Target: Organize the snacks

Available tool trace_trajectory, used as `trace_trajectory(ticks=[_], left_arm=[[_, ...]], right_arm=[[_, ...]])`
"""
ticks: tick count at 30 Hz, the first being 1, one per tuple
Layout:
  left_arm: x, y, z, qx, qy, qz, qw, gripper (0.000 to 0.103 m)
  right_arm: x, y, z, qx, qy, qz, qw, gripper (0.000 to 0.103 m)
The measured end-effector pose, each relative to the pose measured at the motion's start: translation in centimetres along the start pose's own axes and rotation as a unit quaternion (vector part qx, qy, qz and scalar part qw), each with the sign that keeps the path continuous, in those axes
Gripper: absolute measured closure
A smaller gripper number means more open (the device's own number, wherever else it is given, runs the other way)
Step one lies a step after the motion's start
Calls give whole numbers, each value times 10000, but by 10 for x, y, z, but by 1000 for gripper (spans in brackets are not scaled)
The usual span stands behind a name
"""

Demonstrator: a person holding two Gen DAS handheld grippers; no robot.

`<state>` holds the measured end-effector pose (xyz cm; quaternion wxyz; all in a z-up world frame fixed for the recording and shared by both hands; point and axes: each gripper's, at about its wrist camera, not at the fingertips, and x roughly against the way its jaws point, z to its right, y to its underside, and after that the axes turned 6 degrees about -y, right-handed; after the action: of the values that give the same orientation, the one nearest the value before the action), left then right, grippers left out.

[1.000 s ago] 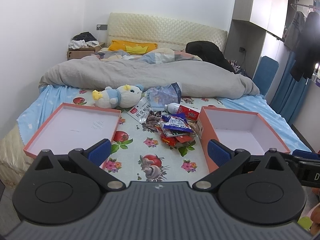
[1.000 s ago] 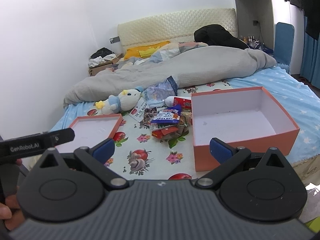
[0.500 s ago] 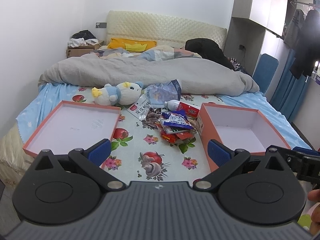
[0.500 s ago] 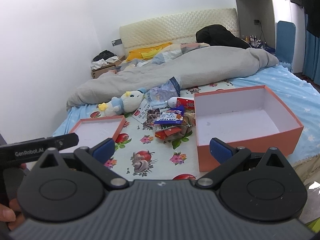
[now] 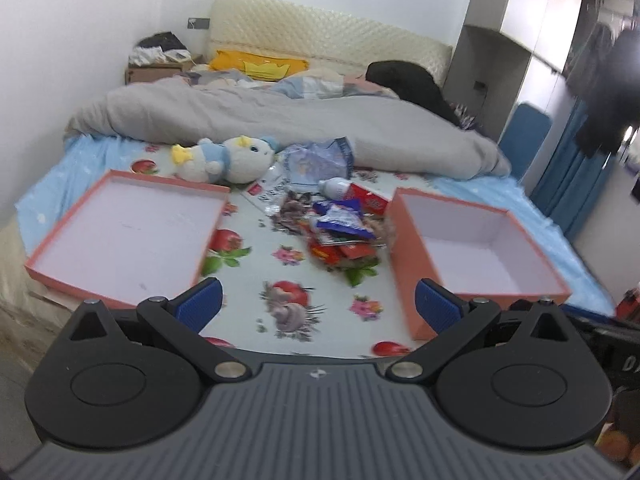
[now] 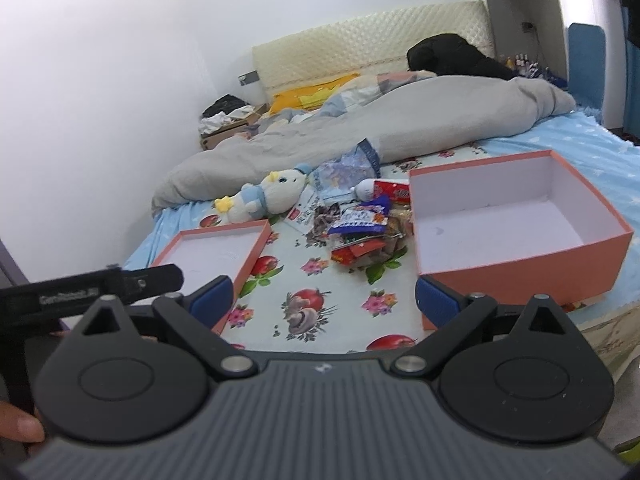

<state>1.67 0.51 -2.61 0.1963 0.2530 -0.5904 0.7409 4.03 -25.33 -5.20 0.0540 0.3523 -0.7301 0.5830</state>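
Note:
A heap of snack packets (image 5: 340, 228) (image 6: 364, 232) lies on the flowered sheet between two orange boxes. The deep orange box (image 5: 476, 248) (image 6: 520, 224) stands to the right of the heap, with nothing inside. The shallow orange lid (image 5: 124, 232) (image 6: 216, 252) lies to the left, also bare inside. My left gripper (image 5: 318, 304) is open, held above the bed's near edge, short of the heap. My right gripper (image 6: 324, 300) is open too, at the near edge beside the deep box. Neither holds anything.
A plush toy (image 5: 224, 160) (image 6: 264, 196) and a crumpled blue bag (image 5: 320, 160) lie behind the heap. A grey duvet (image 5: 280, 124) covers the far half of the bed. Blue curtains and a blue chair (image 5: 528, 140) stand right. A hand (image 6: 20, 424) shows at lower left.
Both grippers have moved forward toward the bed, so the boxes and the snack heap look larger and closer. Both stay open with nothing in them.

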Motion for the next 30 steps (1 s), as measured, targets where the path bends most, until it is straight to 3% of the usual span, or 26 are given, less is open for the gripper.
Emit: trace_trajectory(ticks=[12, 30], left_arm=[[-48, -6, -4, -70, -85, 81, 9999, 0], [-173, -7, -21, -235, -143, -302, 9992, 0]], right_arm=[[-30, -1, 11, -52, 81, -159, 9998, 5], [-104, -7, 28, 123, 170, -368, 9991, 5]])
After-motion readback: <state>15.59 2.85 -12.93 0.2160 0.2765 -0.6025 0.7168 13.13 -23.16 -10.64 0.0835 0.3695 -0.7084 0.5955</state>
